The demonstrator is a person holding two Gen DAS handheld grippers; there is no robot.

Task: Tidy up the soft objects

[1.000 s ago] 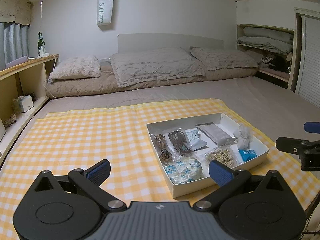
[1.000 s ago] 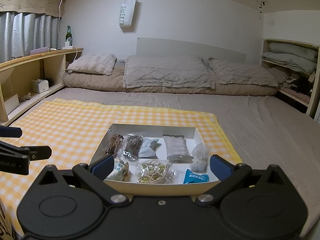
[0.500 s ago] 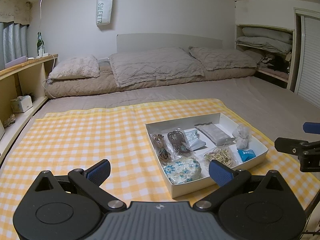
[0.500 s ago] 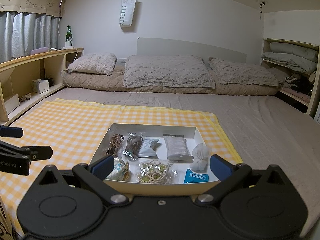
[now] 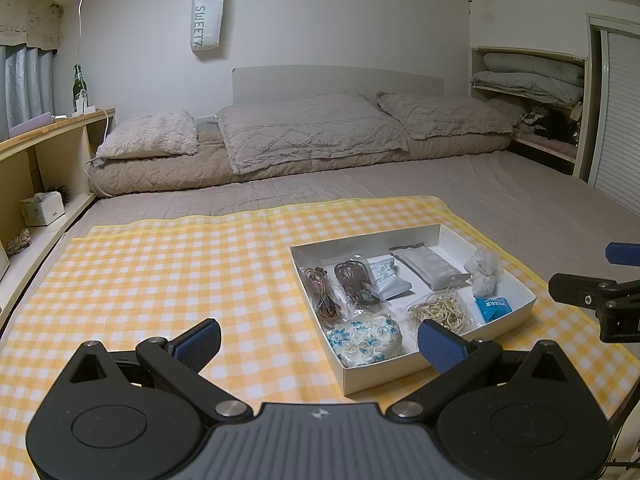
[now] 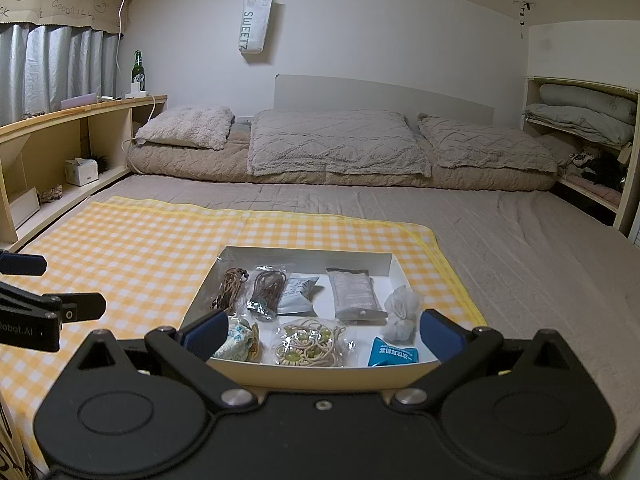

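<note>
Soft objects sit in a shallow white cardboard box [image 6: 384, 266] at lower centre of the right wrist view, on a yellow checked cloth [image 5: 160, 272] spread over the bed [image 5: 520, 184] — nothing has shifted since a second ago. Inside: a grey pouch [image 6: 354, 294], a floral fabric purse [image 5: 366, 338], bagged brown cords [image 6: 268, 290], a white crumpled bundle [image 6: 402, 312], a small blue packet [image 6: 394, 356]. Left gripper [image 5: 318, 340] and right gripper [image 6: 322, 330] both stay spread wide, holding nothing.
</note>
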